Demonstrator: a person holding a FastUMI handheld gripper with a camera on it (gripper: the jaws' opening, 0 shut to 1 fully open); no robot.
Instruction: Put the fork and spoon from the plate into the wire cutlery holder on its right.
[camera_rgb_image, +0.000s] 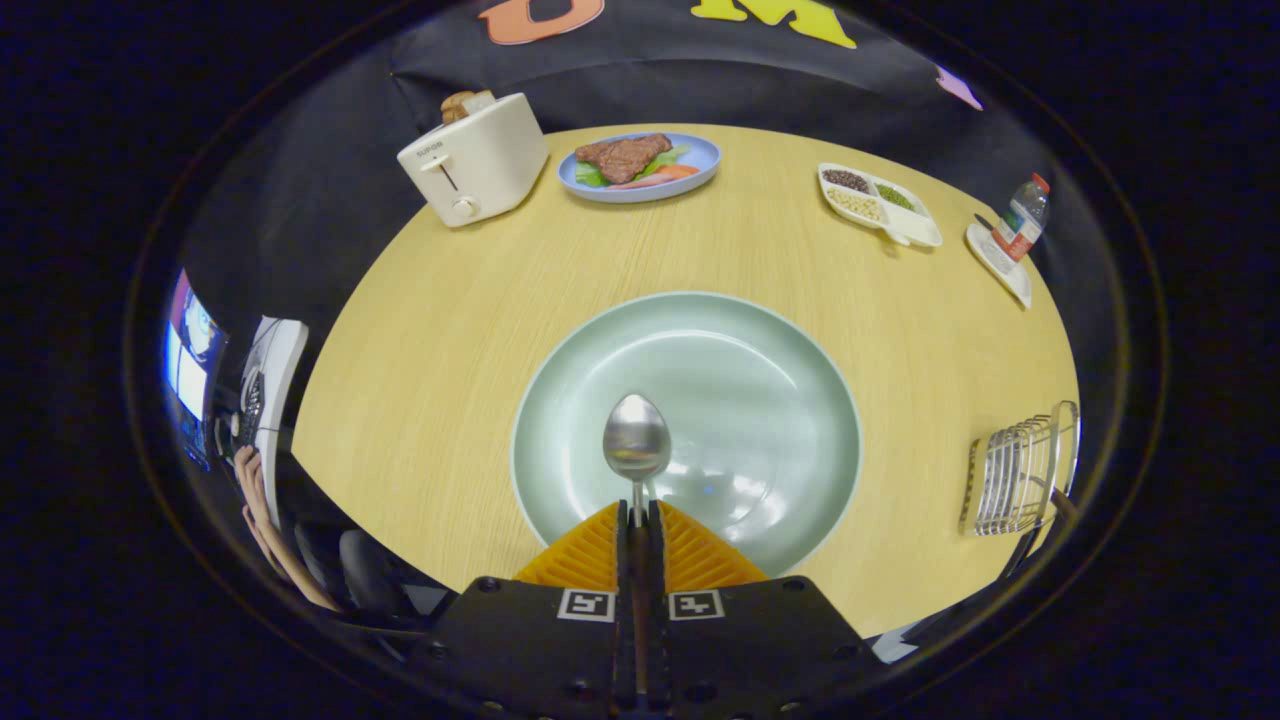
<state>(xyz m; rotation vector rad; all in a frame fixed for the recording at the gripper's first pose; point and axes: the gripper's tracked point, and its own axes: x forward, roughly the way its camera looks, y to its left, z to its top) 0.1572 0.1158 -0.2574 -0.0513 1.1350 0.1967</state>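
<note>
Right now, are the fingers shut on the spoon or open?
Shut on the spoon: both fingers press its handle between them, bowl sticking out ahead over the plate.

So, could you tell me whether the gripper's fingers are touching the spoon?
Touching. In the gripper view, both orange fingers are closed on the spoon handle with no gap, its bowl sticking out ahead over the green plate.
</note>
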